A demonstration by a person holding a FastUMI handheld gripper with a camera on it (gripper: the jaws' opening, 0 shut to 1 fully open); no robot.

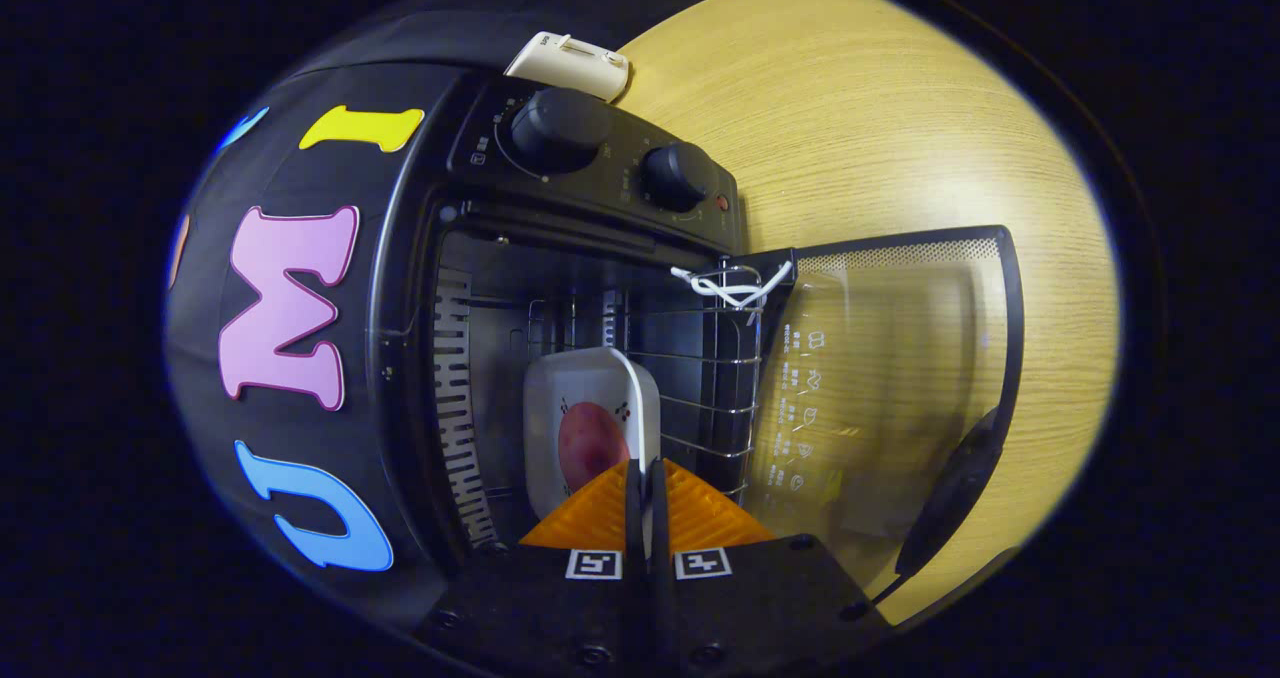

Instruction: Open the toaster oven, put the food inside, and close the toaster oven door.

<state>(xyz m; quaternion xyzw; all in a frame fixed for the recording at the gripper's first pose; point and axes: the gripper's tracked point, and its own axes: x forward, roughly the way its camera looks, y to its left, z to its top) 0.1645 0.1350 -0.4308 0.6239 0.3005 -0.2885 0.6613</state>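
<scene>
A pale wooden counter [880, 108] carries a black toaster oven [600, 173] against the booth's black cloth wall. The view is rolled sideways. The oven's glass door [890, 358] hangs fully open, its dark handle [955, 503] at the far edge. The tongs [647, 503] are pinching the thin rim of a white dish [590, 388] with their 2 orange fingers [700, 518] pressed nearly together. The dish, holding a reddish piece of food [590, 443], sits partly inside the oven over the wire rack [700, 358]. The dish looks stiff, smooth and probably slippery, so the rim is the sensible hold. The food appears loose and could slide if tilted.
</scene>
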